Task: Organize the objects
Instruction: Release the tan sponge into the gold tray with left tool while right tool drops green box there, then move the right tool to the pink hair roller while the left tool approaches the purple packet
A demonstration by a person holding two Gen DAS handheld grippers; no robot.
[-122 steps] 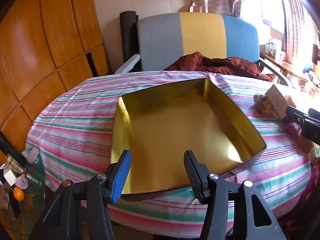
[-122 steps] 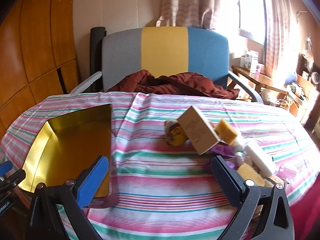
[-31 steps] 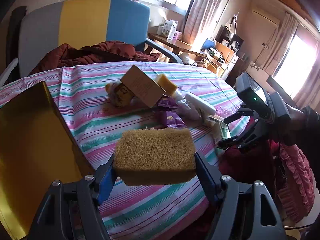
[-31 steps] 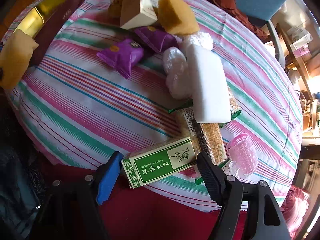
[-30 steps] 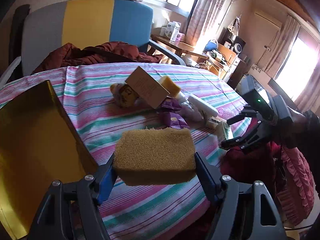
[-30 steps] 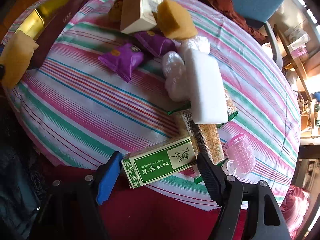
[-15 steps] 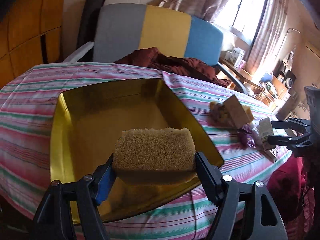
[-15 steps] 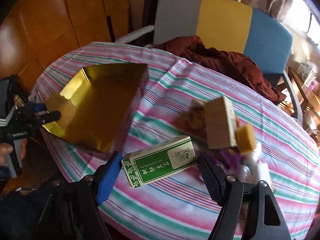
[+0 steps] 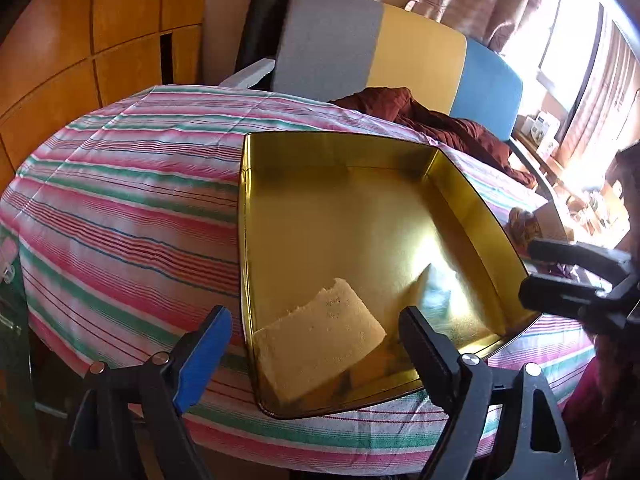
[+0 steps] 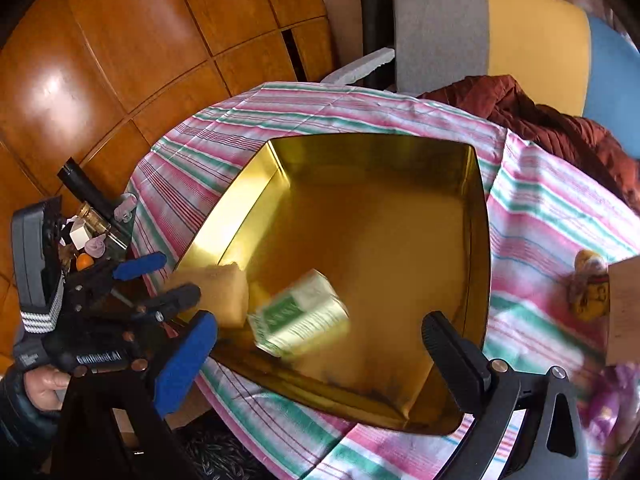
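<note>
We had just let both go: the sponge [image 9: 320, 338] lay in the gold tin [image 9: 244, 216] between our spread left gripper [image 9: 314, 338], the green box [image 10: 302, 316] tumbling below our spread right gripper [image 10: 320, 344]; two items stowed.

tri-colour chair [image 9: 400, 60], red jacket [image 9: 432, 120], wood panels [image 10: 120, 40]

We see:
tin [image 9: 360, 208]: gold
sponge [image 9: 320, 340]: yellow
box [image 10: 300, 312]: green, white
cloth [image 9: 120, 200]: pink, green, white stripes
</note>
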